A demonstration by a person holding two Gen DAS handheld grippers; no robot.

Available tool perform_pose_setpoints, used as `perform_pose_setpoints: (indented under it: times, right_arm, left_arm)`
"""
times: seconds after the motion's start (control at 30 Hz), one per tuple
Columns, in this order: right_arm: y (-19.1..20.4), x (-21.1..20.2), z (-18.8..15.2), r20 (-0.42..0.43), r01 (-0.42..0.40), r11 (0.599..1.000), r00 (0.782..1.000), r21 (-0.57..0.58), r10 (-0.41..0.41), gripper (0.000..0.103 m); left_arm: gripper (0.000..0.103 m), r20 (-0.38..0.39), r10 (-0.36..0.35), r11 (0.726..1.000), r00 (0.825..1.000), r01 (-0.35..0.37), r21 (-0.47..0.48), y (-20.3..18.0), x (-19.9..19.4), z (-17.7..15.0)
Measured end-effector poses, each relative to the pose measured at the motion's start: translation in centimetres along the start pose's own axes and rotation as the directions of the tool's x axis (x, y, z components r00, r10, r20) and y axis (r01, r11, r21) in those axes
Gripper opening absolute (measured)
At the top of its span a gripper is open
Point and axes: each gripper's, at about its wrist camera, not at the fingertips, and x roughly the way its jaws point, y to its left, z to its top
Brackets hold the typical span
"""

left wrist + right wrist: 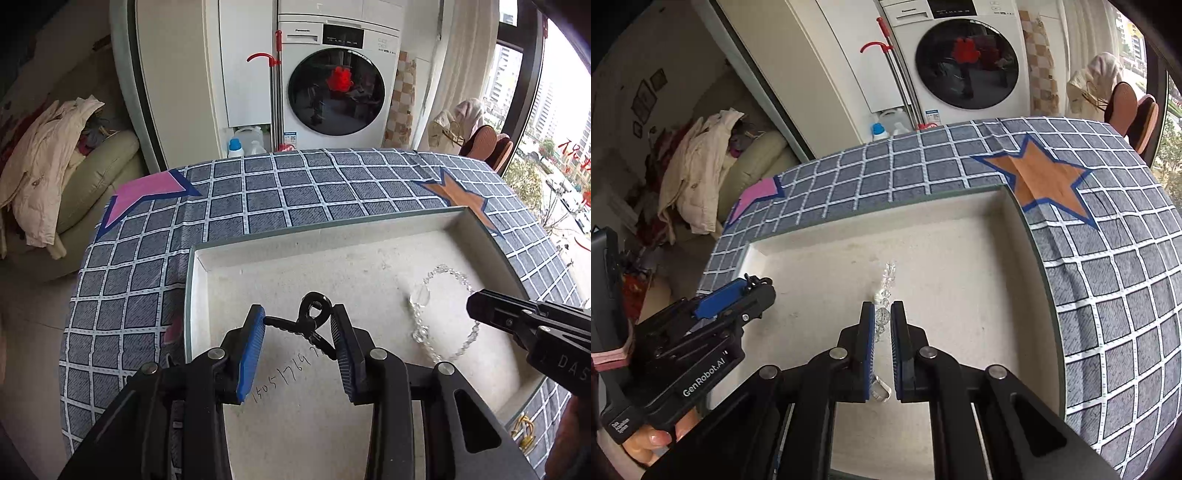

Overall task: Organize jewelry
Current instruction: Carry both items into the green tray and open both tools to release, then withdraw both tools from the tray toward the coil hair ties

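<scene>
Jewelry, two pieces, both over white tray [207,266] on checked table [258,199]. Left claw [299,325] half open, pads pressing black hair clip [308,321] at its two ends. Right claw [882,314] fully closed on clear bead bracelet [884,295], loop hanging below toward tray floor. Possible trouble: clip, springy and held only by tips, slipping or twisting out. Bracelet strand swinging, catching on tray wall or left claw, perhaps dropping tangled.

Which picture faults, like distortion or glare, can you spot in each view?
Left wrist: fisheye bends the table edge; the window glares white. Right wrist: same bowing, dark corners; the clear bracelet barely shows against the pale tray.
</scene>
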Motion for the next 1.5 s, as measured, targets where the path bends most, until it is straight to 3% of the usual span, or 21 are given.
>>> perform_pose_setpoints:
  times: [0.33,0.37,0.4,0.47,0.5,0.57,0.67,1.0,1.37,1.5]
  right_arm:
    - [-2.7,1.1,-1.4,-0.027,0.104,0.994,0.994,0.016,-0.104,0.01]
    - [-2.7,1.3,-1.6,-0.031,0.113,0.993,0.993,0.015,-0.112,0.01]
    - [-2.7,1.3,-1.7,-0.032,0.113,0.993,0.993,0.013,-0.113,0.011]
    - [-2.6,1.1,-1.7,-0.03,0.108,0.994,0.994,0.012,-0.107,0.027]
    - [-2.6,0.9,-1.7,-0.029,0.104,0.995,0.994,0.014,-0.103,0.046]
    - [-2.4,0.3,-1.9,-0.01,0.092,0.996,0.996,0.012,-0.092,0.05]
    - [-2.0,-1.0,-1.8,0.02,0.083,0.996,0.996,0.012,-0.083,0.051]
    - [-1.4,-6.4,-2.2,0.123,-0.003,0.998,0.992,0.061,-0.005,0.082]
    - [-0.8,-12.3,-5.1,0.237,-0.081,0.995,0.97,0.067,0.063,0.088]
    - [-0.6,-14.0,-6.7,0.273,-0.084,0.995,0.96,0.048,0.068,0.088]
  left_arm:
    - [0.057,-0.058,0.095,0.995,0.994,-0.092,0.044,-0.8,2.2,-0.8]
    - [0.059,-0.056,0.11,0.993,0.992,-0.107,0.055,-0.9,2.2,-0.8]
    - [0.069,-0.052,0.12,0.991,0.991,-0.116,0.065,-1.0,2.1,-0.9]
    - [0.077,-0.03,0.122,0.991,0.992,-0.12,0.064,-1.1,1.7,-0.9]
    - [0.085,-0.022,0.122,0.991,0.992,-0.121,0.061,-1.1,1.5,-0.8]
    - [0.097,-0.019,0.12,0.991,0.993,-0.119,0.057,-1.0,1.2,-0.7]
    - [0.097,-0.014,0.121,0.991,0.993,-0.12,0.058,-1.1,0.8,-0.7]
    - [0.103,0.063,0.075,0.997,0.995,-0.075,-0.004,0.1,-4.4,-1.0]
    - [0.103,0.073,-0.01,1.0,0.997,0.011,-0.013,1.3,-10.5,-5.2]
    - [0.103,0.077,0.023,1.0,0.997,-0.022,-0.015,1.3,-12.1,-7.4]
